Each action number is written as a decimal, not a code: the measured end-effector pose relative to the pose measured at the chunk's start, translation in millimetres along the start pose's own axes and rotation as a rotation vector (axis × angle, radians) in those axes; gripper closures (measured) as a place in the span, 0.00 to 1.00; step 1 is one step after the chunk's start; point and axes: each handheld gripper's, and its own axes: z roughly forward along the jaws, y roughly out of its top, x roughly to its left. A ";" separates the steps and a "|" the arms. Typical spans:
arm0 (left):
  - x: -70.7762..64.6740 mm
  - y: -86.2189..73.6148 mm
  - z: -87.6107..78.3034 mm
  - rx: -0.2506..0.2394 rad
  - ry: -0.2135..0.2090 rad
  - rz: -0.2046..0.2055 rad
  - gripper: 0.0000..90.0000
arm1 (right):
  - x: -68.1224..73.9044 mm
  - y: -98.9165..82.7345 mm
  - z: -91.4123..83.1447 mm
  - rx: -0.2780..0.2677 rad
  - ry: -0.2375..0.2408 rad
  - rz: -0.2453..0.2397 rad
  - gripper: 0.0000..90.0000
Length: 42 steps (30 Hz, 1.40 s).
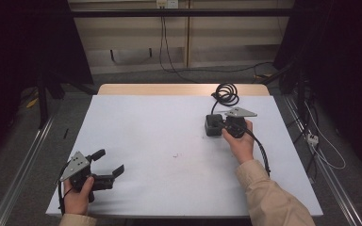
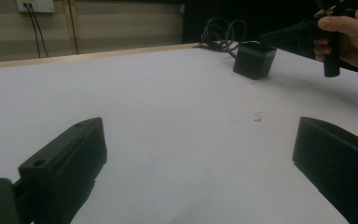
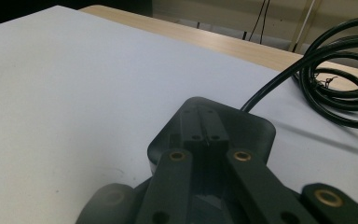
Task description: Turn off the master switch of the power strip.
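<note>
A table (image 1: 169,141) covered by one white sheet carries everything, and the black box serves as the landmark here. One coil of black cable (image 1: 226,94) lies on the table just behind the box, toward the far edge, and a strand runs from it to the box's back. The single small black box (image 1: 213,125) sits on the right half of the table, nearer the far edge than the near one; whether it holds anything cannot be told, because its top is covered.

Two tools are in view, one in each hand. The right tool (image 1: 220,125) comes at the box from its right side, its jaws drawn close together on top of the box; whether they actually clamp it cannot be told. The right hand (image 1: 239,141) grips the handle, forearm stretched over the table. The left tool (image 1: 108,162) is well apart from the box, near the table's front left corner, jaws spread wide and holding nothing. The left hand (image 1: 78,197) holds it low.
</note>
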 end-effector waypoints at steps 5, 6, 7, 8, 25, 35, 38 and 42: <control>0.4 -0.4 -0.7 -0.001 0.004 -0.004 0.03 | -3.0 0.3 -0.8 0.004 -0.014 -0.002 1.00; 0.5 -0.5 -0.7 -0.001 0.003 -0.004 0.03 | -4.5 0.1 -1.3 0.003 -0.016 0.001 1.00; 0.6 -0.5 -0.6 0.000 0.003 -0.002 0.03 | -5.3 -0.1 -1.9 0.004 -0.019 -0.003 1.00; 0.6 -0.5 -0.3 0.001 0.004 -0.003 0.03 | -5.9 0.3 -2.9 0.010 -0.030 -0.014 1.00; -0.9 -0.3 3.1 0.009 -0.001 0.003 0.03 | -4.6 0.8 -3.0 0.012 0.003 0.010 1.00; 0.3 -0.5 1.0 0.005 0.001 0.000 0.03 | -8.3 1.2 -4.1 0.021 -0.024 0.003 1.00; -0.5 -0.4 1.8 0.003 0.001 -0.002 0.03 | -9.7 0.5 -4.9 0.019 -0.022 0.004 1.00; -1.1 0.2 2.3 0.003 0.001 0.002 0.03 | -7.2 1.1 -4.4 0.020 -0.014 0.011 1.00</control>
